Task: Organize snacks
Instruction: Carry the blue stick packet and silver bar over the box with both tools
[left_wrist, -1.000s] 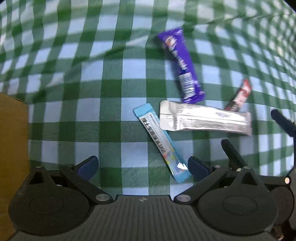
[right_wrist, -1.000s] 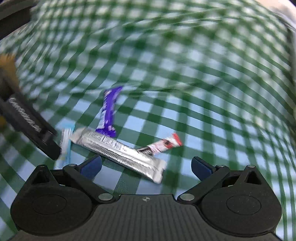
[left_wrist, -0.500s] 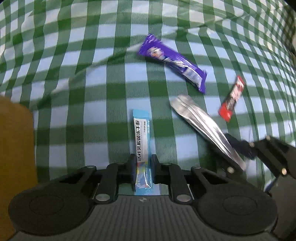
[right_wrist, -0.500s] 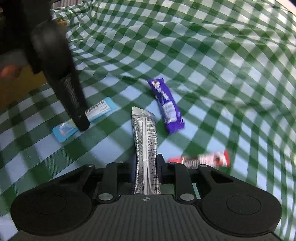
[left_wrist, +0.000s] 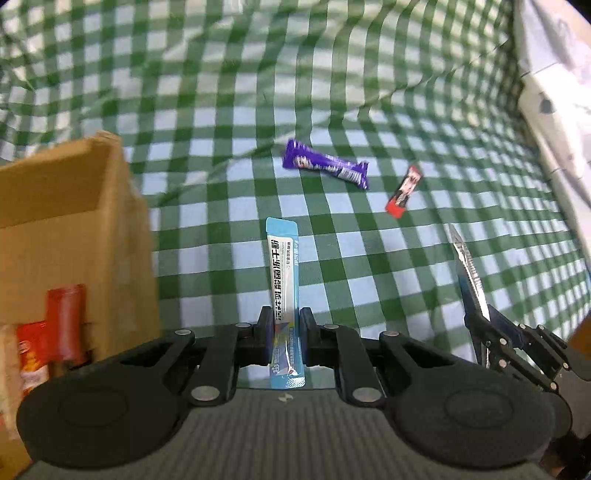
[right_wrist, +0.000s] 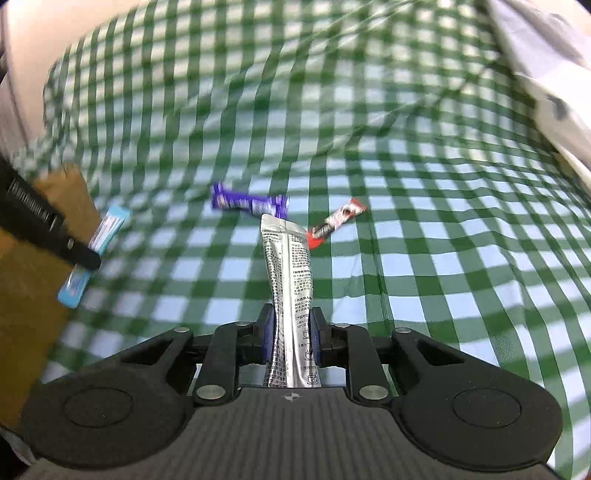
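Left gripper (left_wrist: 282, 334) pinches the lower part of a light blue snack stick (left_wrist: 283, 291); fingers have just been closing and now press on it from both sides, stick poking forward, lifted off the green-and-white checked cloth (left_wrist: 229, 177) on the surface. Right gripper (right_wrist: 291, 332) likewise clamps a silver foil packet (right_wrist: 290, 280) near its lower end, fingers just closed onto it, packet sticking out ahead and slightly bent.

Open cardboard box (left_wrist: 70, 229) sits at the left in the left wrist view, with red packets (left_wrist: 64, 321) visible low beside it; blurred, so cannot tell whether they are inside.

On the cloth lie a purple wrapped bar (left_wrist: 327, 168) and, just to its right, a small red-and-black sachet (left_wrist: 404, 190), the two apart. White fabric (left_wrist: 550, 122) lies along the cloth's right edge. Right wrist view is motion-blurred.
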